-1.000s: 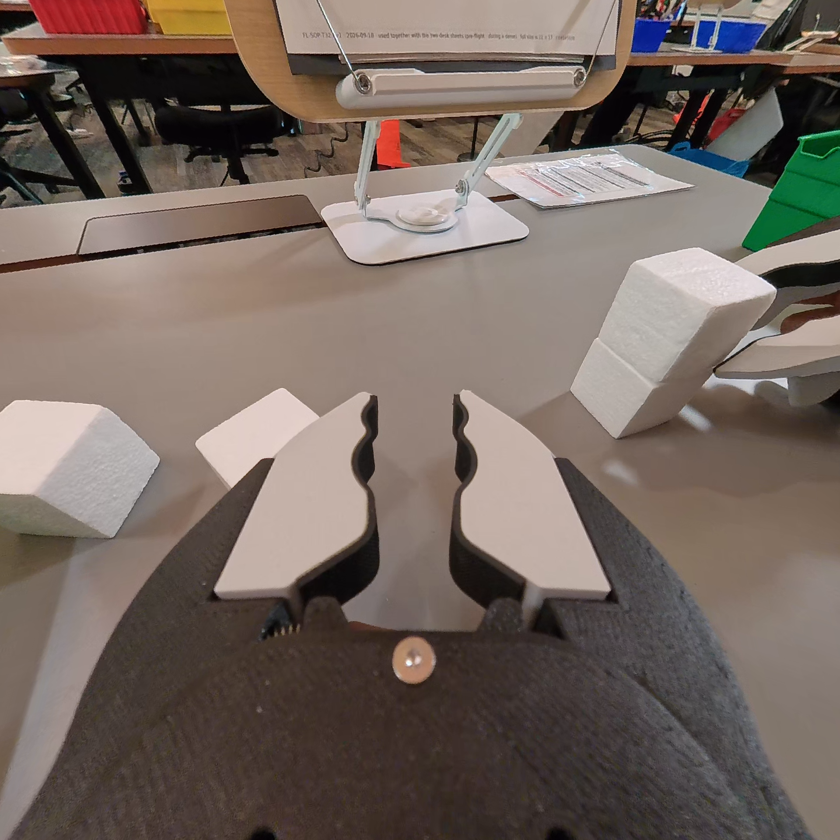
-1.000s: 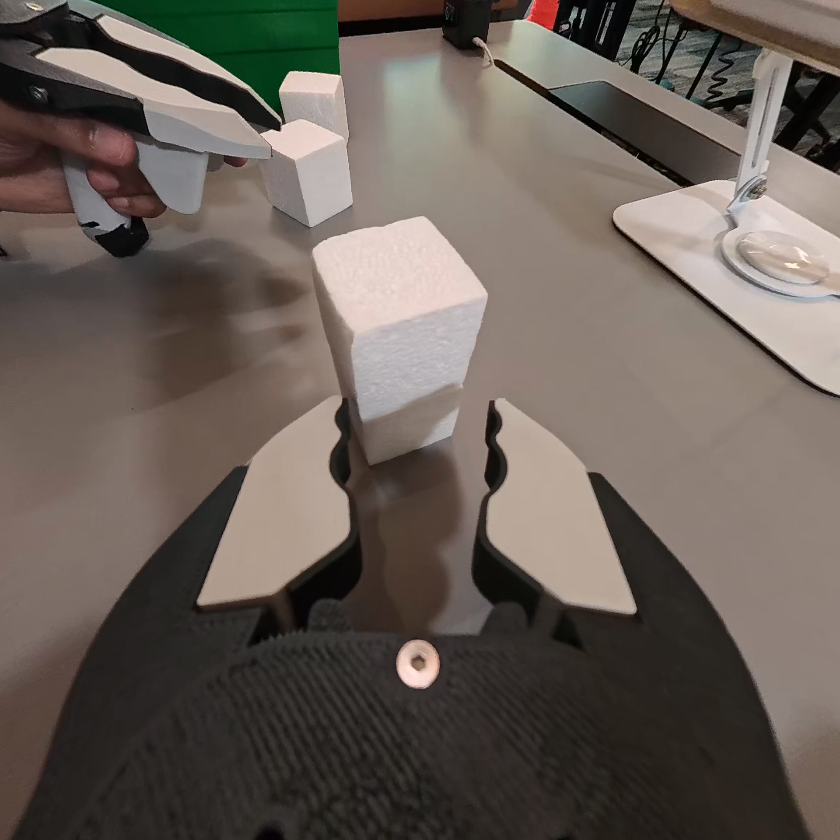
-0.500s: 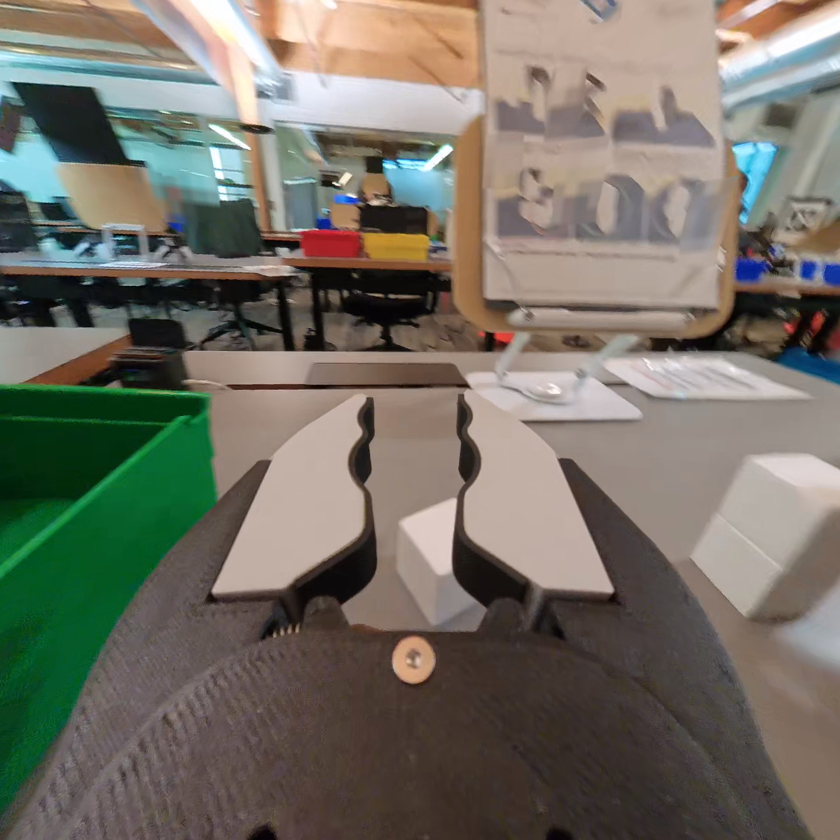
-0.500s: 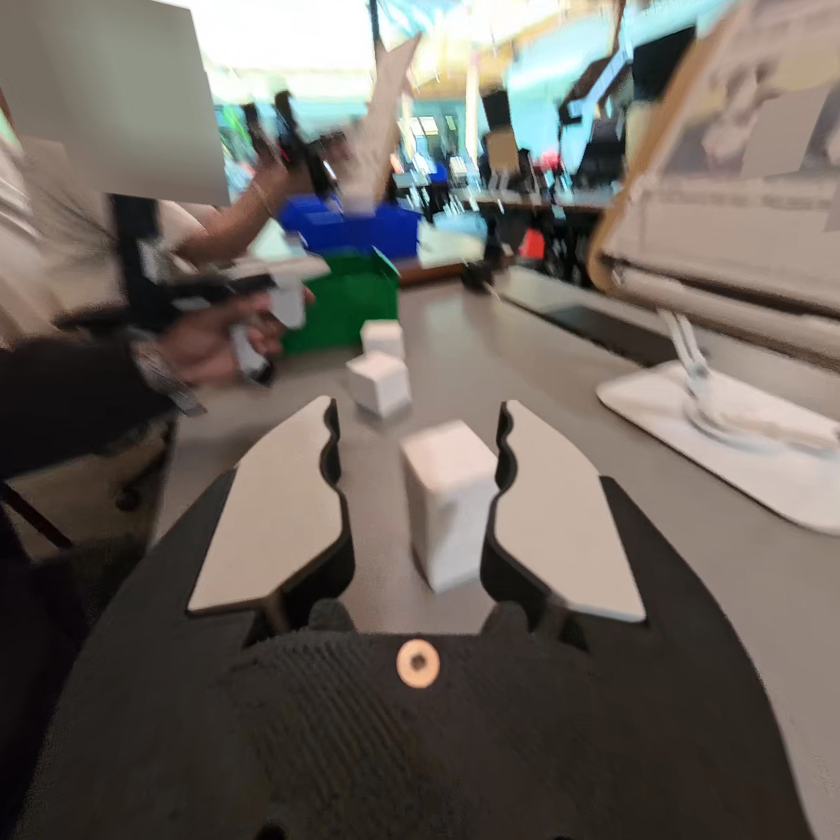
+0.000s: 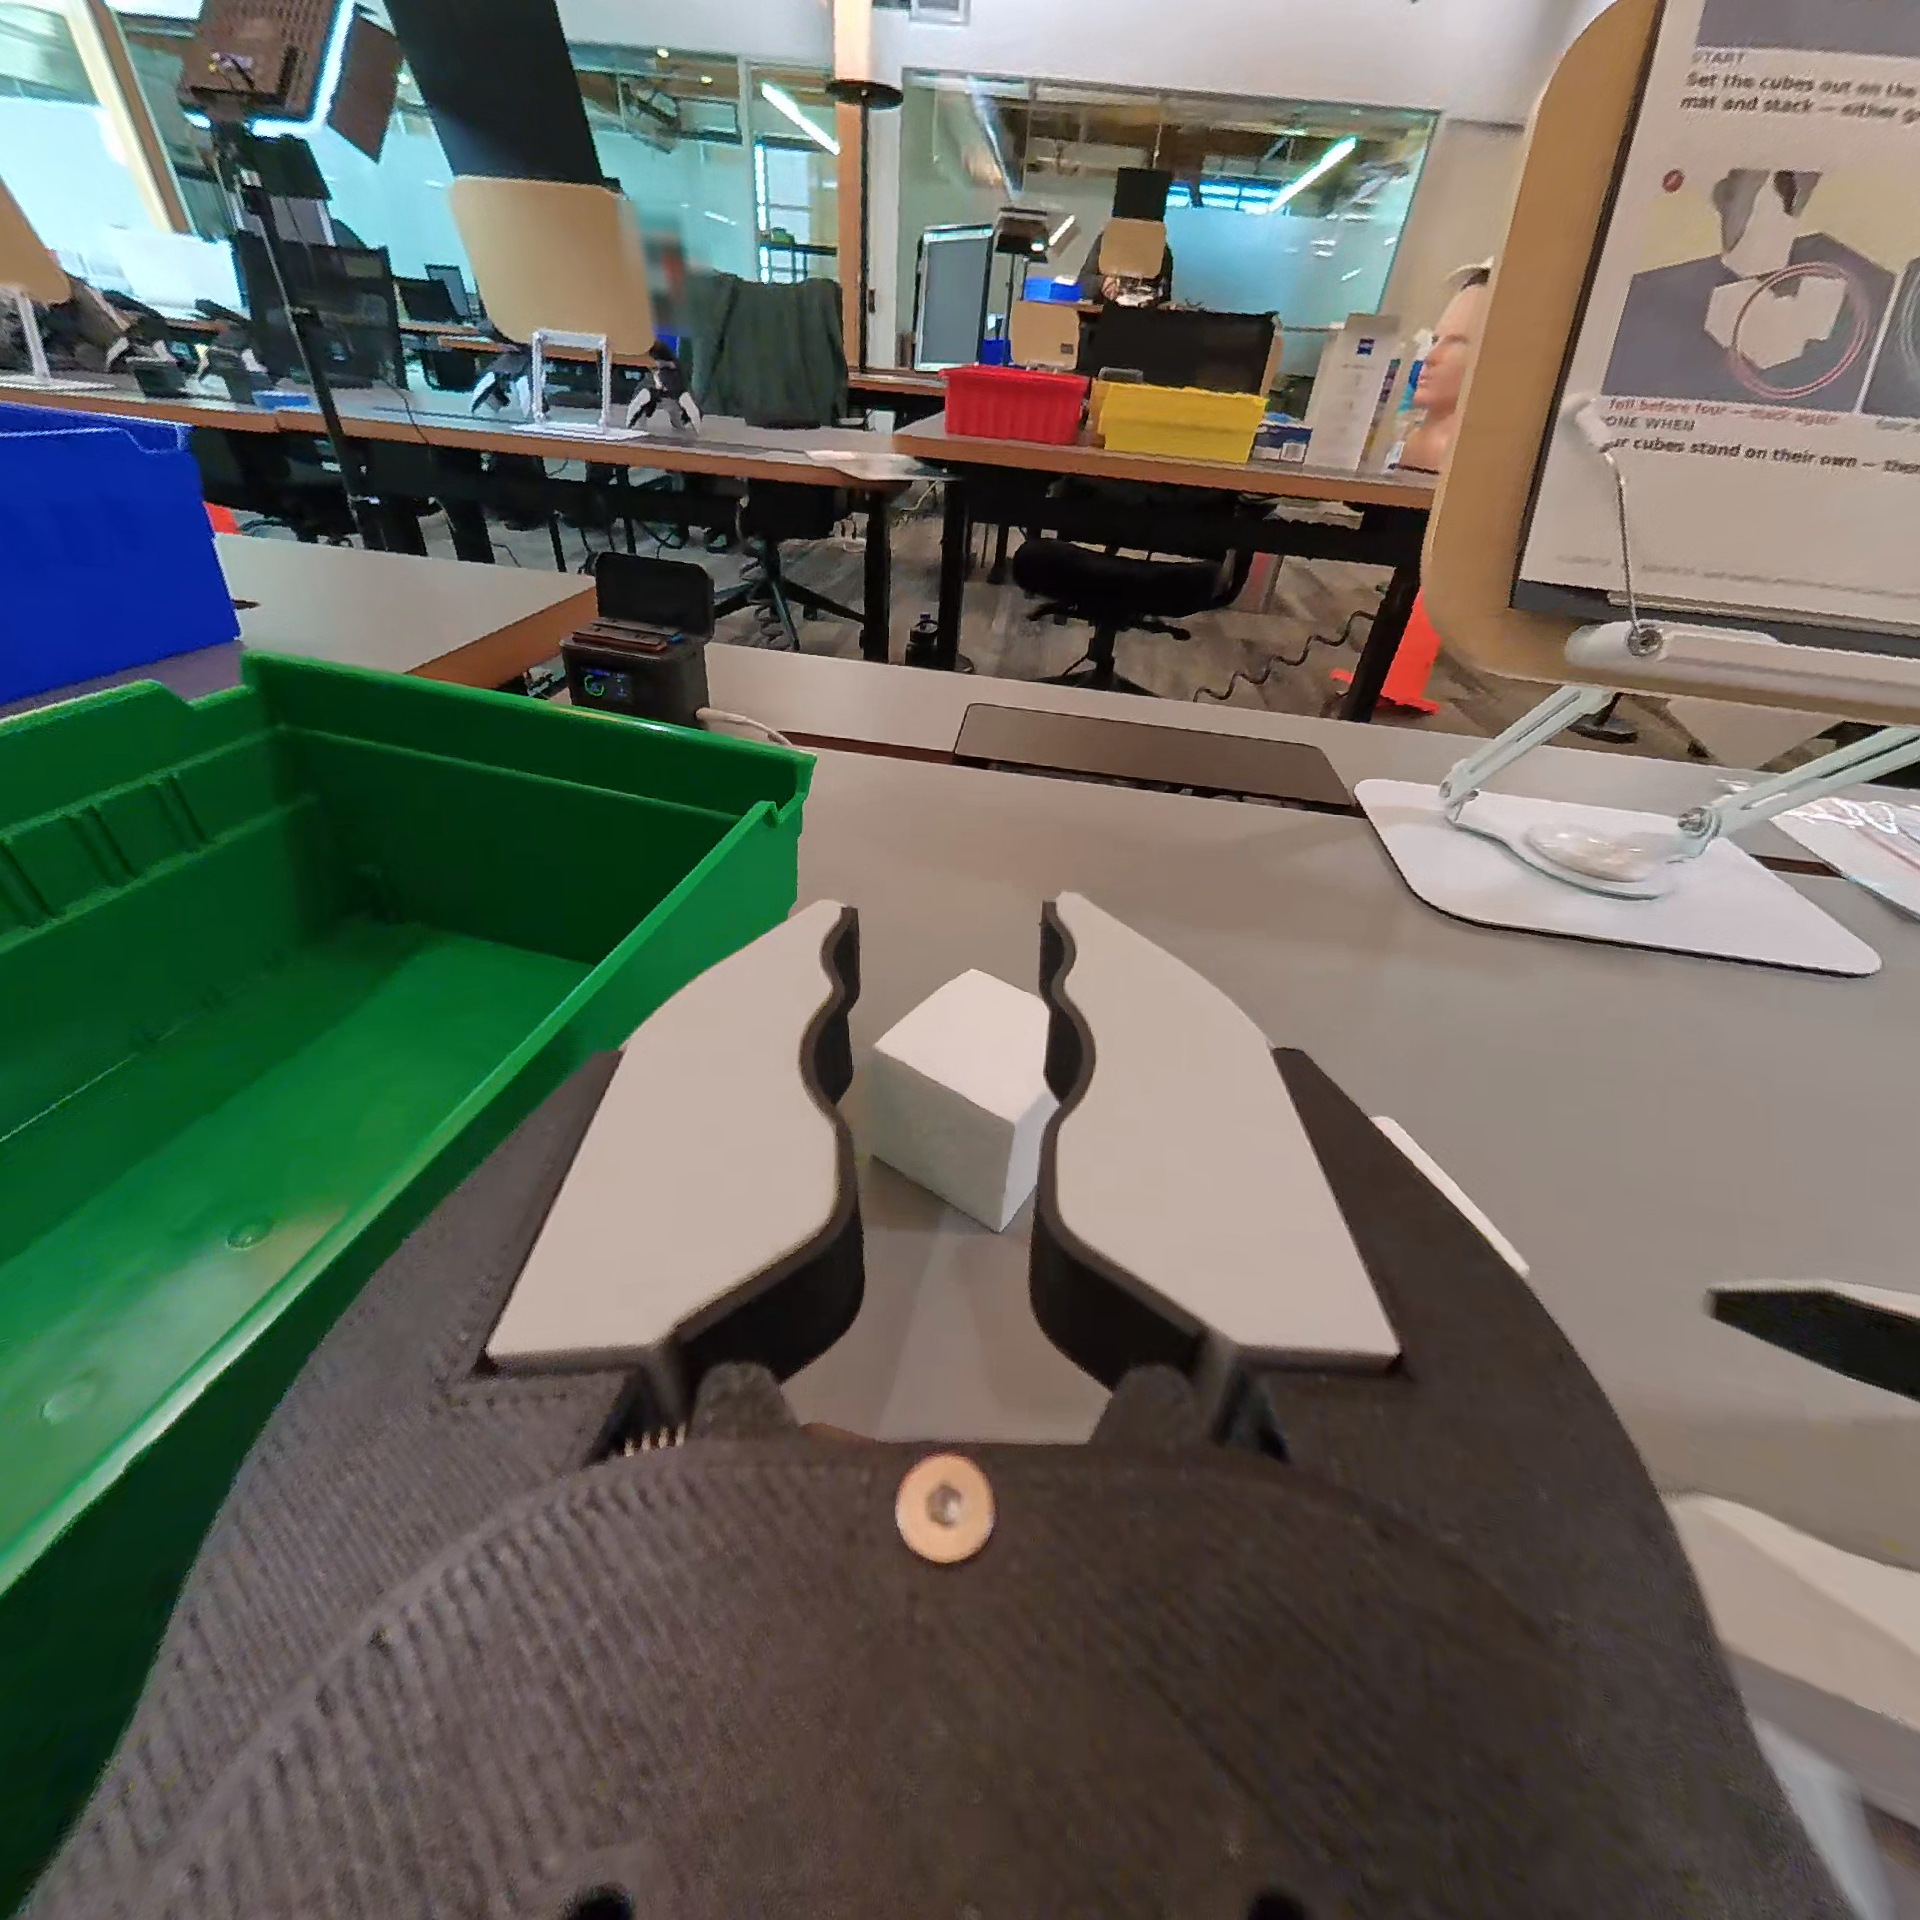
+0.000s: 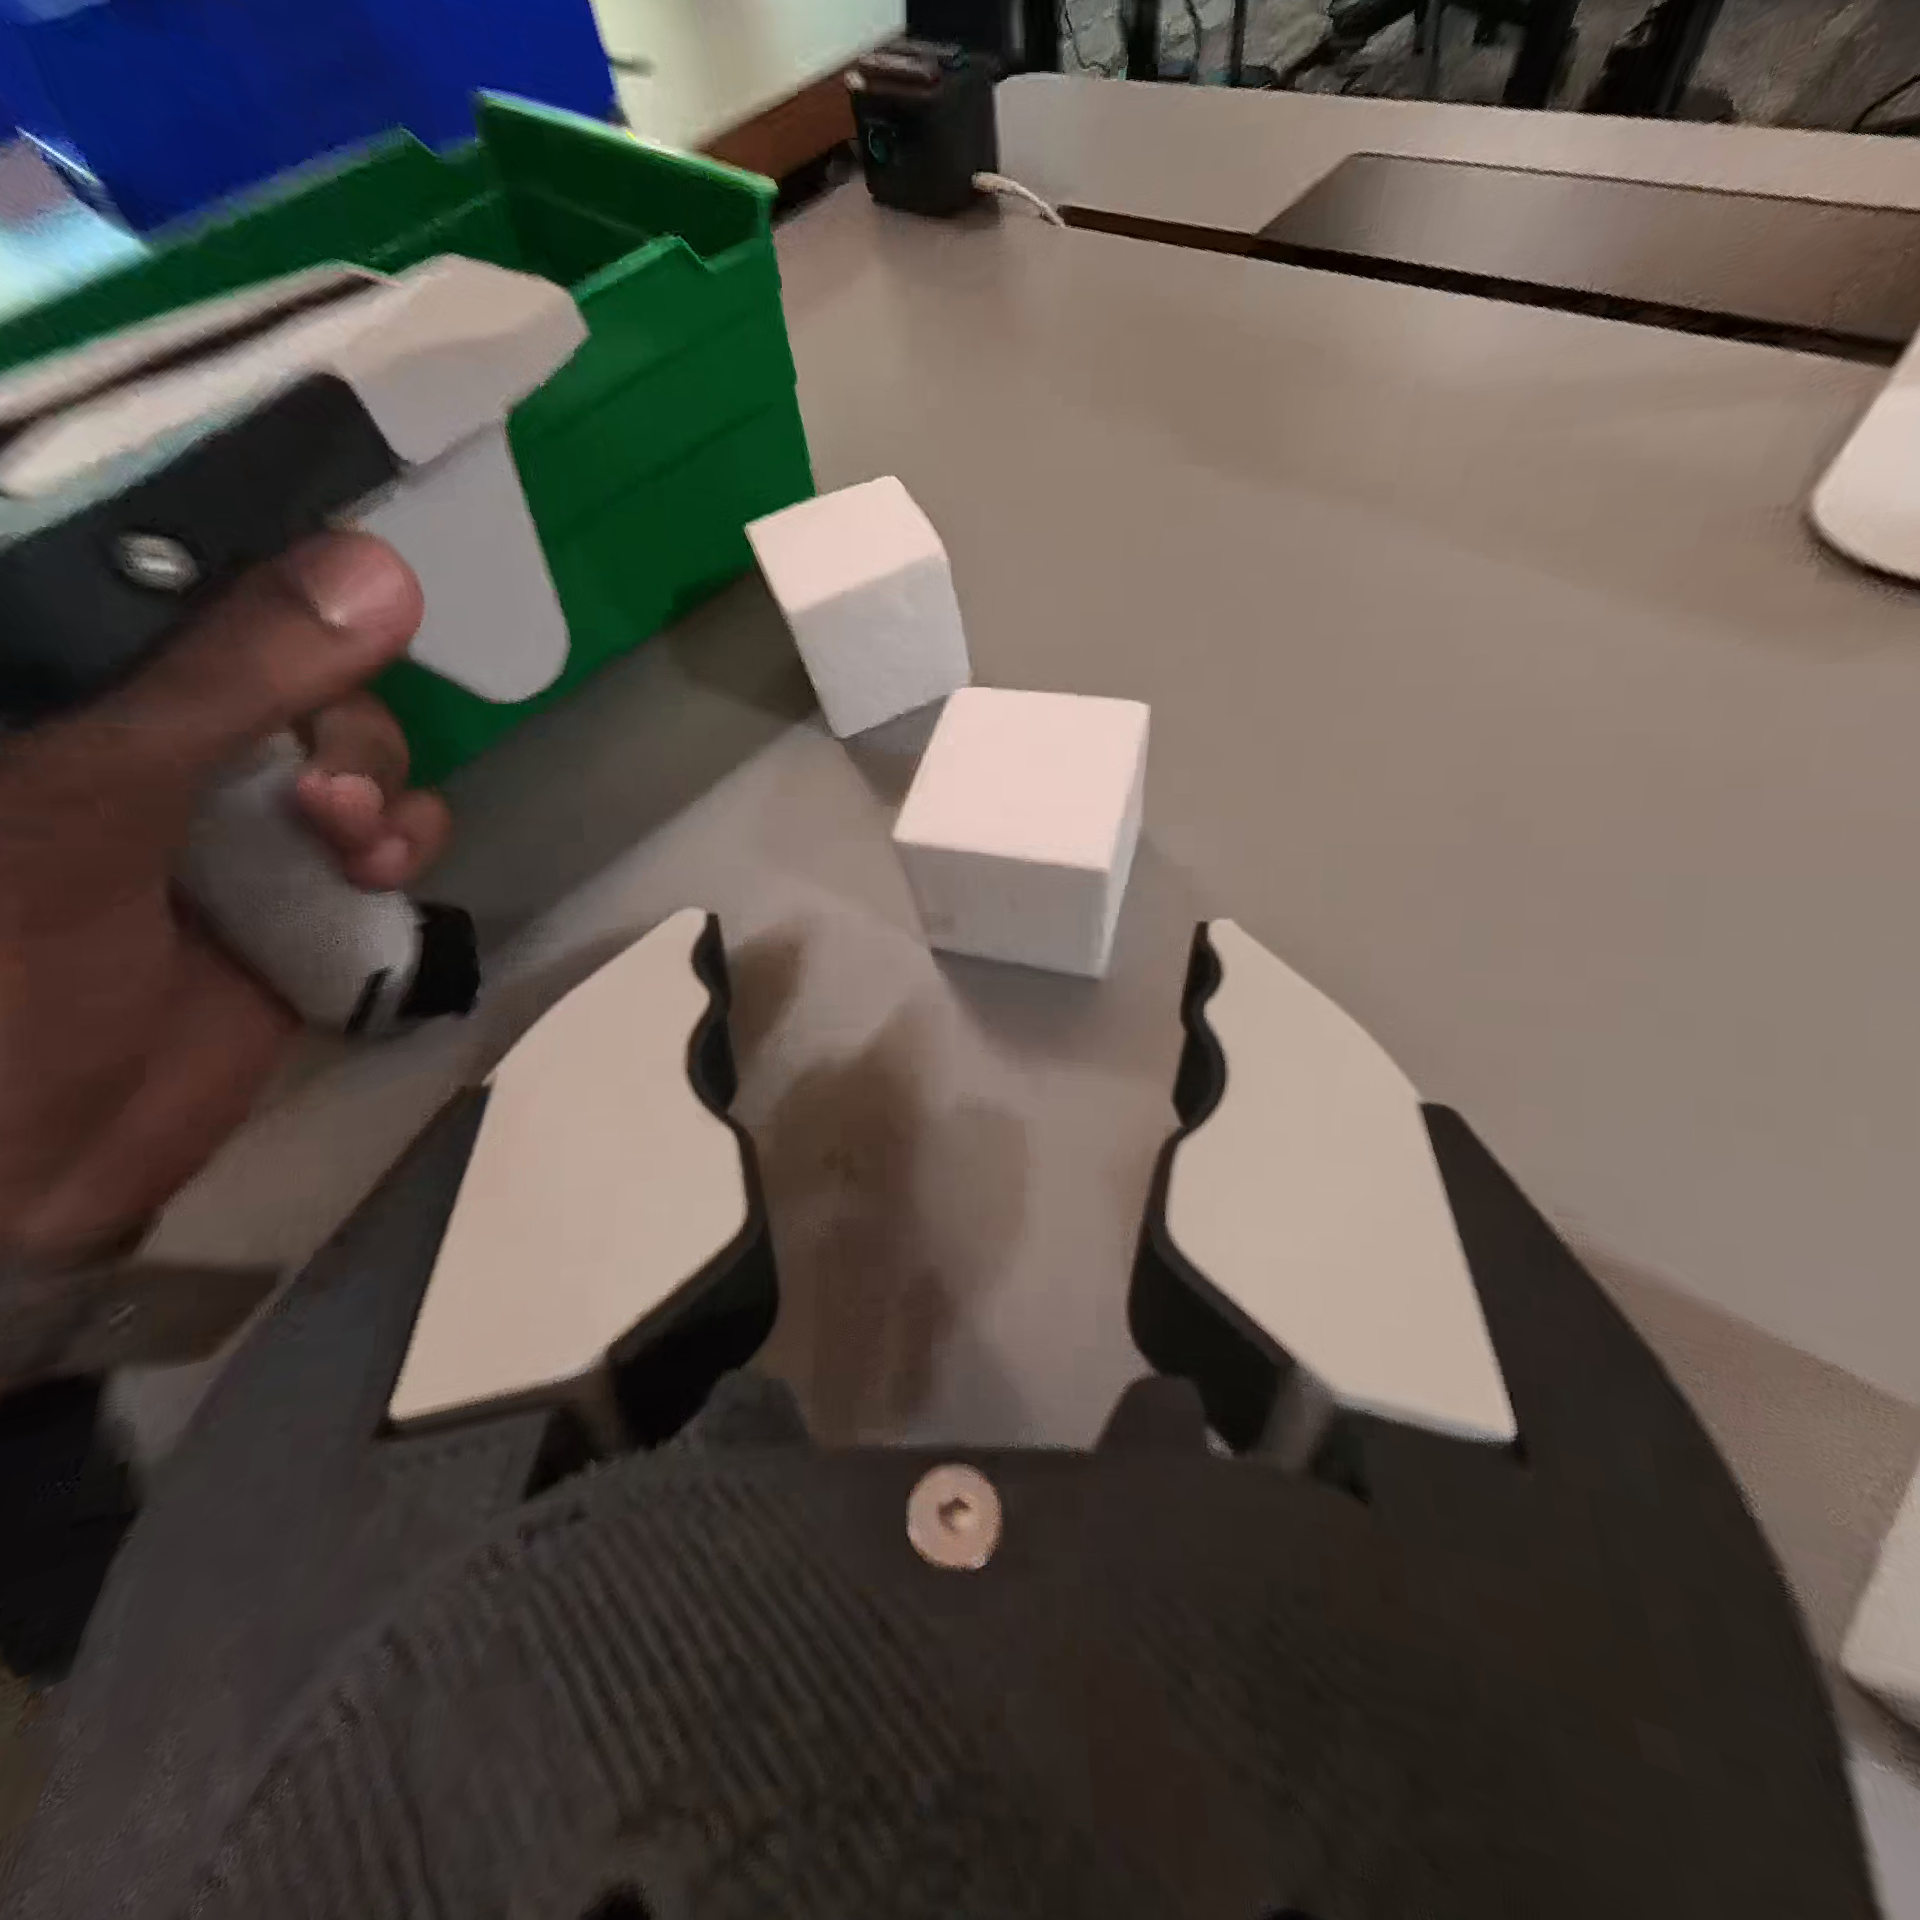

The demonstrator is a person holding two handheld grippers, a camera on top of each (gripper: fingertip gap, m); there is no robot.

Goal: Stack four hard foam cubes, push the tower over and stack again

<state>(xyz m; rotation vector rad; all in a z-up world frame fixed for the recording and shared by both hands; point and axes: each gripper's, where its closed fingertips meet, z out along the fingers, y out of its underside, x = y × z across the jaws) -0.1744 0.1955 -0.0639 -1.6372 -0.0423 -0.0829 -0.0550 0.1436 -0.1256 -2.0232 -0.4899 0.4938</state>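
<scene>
Two white foam cubes lie on the grey table (image 6: pixel 1455 644) next to a green bin (image 6: pixel 644 416). The near cube (image 6: pixel 1023 831) is just ahead of my right gripper (image 6: pixel 956 935), which is open wide and empty. The far cube (image 6: pixel 857 603) sits close to the bin wall. My left gripper (image 5: pixel 945 925) is open and empty; one cube (image 5: pixel 961 1101) shows on the table through the gap between its fingers, untouched. In the right wrist view a hand holds the left gripper (image 6: pixel 312 416) above the table, left of the cubes, in front of the bin.
The open green bin (image 5: pixel 312 1039) is empty and stands left of my left gripper. A blue bin (image 5: pixel 94 540) is behind it. A document stand with a white base (image 5: pixel 1621 883) stands at the back right. A black device (image 6: pixel 925 135) with a cable sits at the table's far edge.
Both grippers have swung left, away from the two-cube stack, to the two loose cubes by the green bin. The right gripper's jaws stand wider apart.
</scene>
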